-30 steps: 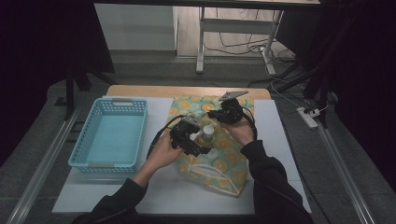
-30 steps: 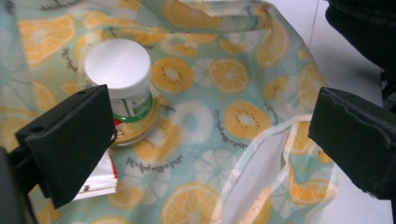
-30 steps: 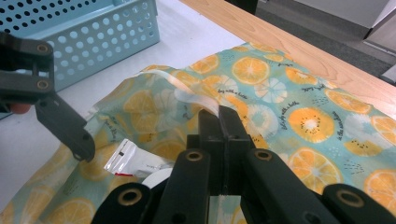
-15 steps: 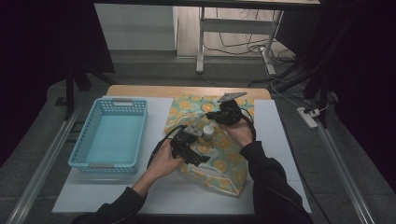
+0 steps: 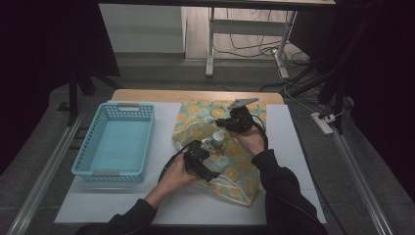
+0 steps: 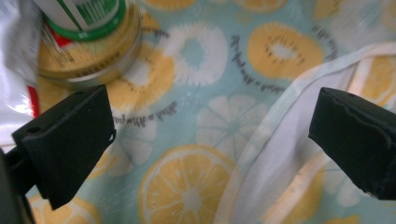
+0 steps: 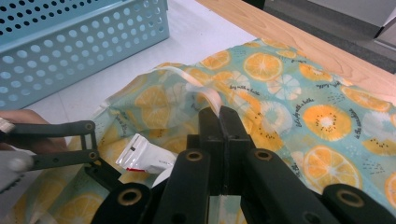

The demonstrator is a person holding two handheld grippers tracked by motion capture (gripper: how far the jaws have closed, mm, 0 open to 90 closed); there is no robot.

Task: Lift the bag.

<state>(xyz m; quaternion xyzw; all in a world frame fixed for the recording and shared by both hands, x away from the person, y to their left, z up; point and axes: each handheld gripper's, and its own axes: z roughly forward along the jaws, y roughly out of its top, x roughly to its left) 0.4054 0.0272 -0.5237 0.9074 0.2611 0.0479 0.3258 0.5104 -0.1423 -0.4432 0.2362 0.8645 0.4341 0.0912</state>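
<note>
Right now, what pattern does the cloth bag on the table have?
The bag is light blue-green with orange and white citrus slices, clearest in the right gripper view.

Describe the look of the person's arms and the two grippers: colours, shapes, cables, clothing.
Both arms wear dark long sleeves. The left gripper has two blocky matte black jaws and a black cable looping from its body. The right gripper is black too, with linkage bars pinned by round rivets and a grey three-cornered plate on top.
</note>
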